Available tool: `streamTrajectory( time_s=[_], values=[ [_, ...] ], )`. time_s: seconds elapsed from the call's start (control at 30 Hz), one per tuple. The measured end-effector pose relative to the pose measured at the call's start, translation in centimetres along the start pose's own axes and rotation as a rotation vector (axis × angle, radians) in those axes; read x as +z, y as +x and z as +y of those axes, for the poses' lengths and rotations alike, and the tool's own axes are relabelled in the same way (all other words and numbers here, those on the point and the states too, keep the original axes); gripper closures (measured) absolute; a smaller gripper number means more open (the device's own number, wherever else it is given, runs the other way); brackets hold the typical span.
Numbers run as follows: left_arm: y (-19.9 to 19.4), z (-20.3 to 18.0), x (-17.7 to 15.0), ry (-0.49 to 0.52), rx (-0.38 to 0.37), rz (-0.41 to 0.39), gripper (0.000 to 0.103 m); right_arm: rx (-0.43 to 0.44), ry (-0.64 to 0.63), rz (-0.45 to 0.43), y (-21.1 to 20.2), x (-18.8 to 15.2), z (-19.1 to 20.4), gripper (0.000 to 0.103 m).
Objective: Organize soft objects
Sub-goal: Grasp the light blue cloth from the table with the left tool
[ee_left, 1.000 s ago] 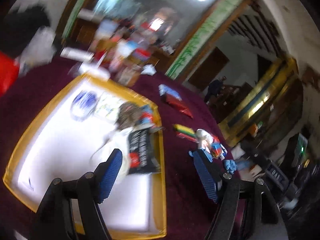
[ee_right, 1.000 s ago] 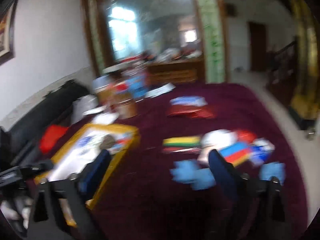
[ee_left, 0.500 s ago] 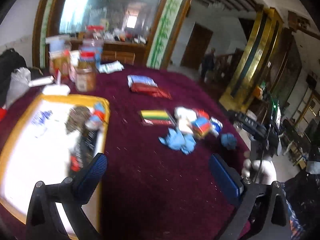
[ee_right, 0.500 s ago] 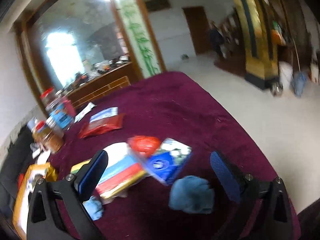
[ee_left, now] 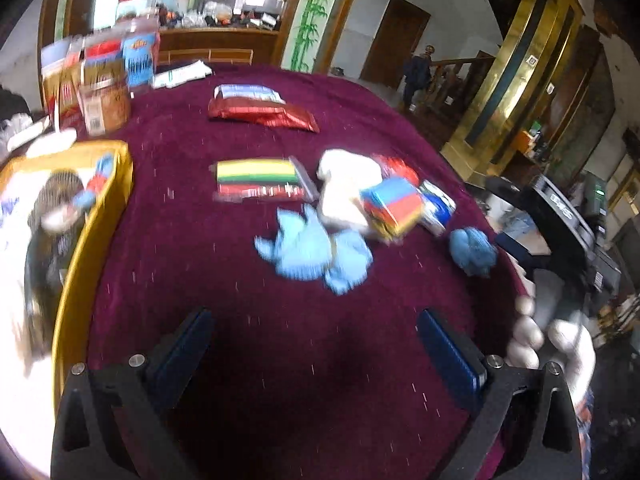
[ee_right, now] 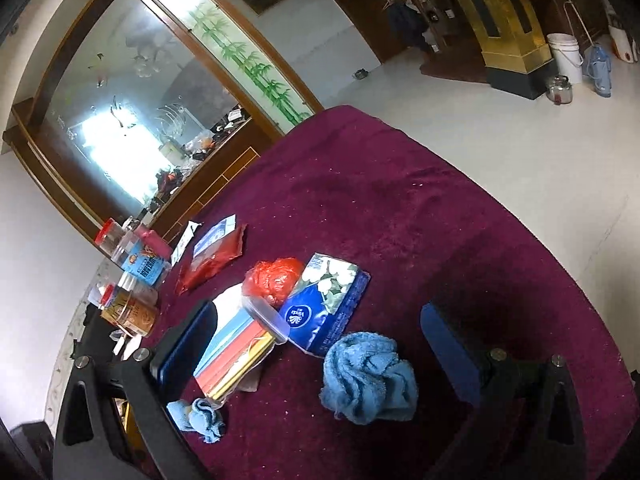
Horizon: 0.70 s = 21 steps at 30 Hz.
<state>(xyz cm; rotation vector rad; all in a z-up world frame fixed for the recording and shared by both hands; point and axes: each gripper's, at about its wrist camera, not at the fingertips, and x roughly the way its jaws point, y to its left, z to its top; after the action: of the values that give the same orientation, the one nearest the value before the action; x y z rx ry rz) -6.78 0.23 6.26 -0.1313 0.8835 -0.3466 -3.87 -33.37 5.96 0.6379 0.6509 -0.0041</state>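
Right wrist view: your right gripper (ee_right: 316, 338) hangs with jaws wide apart and empty above the maroon tablecloth (ee_right: 400, 208). A crumpled blue towel (ee_right: 368, 376) lies between the jaws, touching neither, just beside the blue tissue pack (ee_right: 324, 308). Your left gripper (ee_left: 316, 344) has jaws that have just spread wide, nothing between them; the light blue cloth (ee_left: 316, 248) lies beyond it, well apart from the yellow tray (ee_left: 100, 216).

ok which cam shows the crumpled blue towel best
The right wrist view: the crumpled blue towel lies sharp and close, between the open right gripper fingers, its terry folds clear. The left wrist view shows it only small and blurred, near the maroon tablecloth's right edge.
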Motion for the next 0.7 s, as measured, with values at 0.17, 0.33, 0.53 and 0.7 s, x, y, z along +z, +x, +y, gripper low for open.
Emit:
streamTrajectory(
  time_s=[0.17,0.33,0.53,0.7],
  values=[
    [2.2,-0.8,2.6,0.051,0.075,-0.044,0.001,-0.009,0.023,0.0,-0.2,0.1,-0.5,0.001],
    [5.9,-2.0,3.7,0.133,0.128,-0.043,0.001,-0.042,0.006,0.011,0.2,0.0,-0.2,0.001],
    [7.9,-3.0,2.3,0.219,0.096,0.032,0.024,-0.056,-0.018,0.024,0.6,-0.2,0.1,0.001],
    [5.9,-1.3,2.4,0.15,0.001,0.04,0.053,-0.064,-0.004,0.027,0.7,-0.1,-0.3,0.001]
  ],
)
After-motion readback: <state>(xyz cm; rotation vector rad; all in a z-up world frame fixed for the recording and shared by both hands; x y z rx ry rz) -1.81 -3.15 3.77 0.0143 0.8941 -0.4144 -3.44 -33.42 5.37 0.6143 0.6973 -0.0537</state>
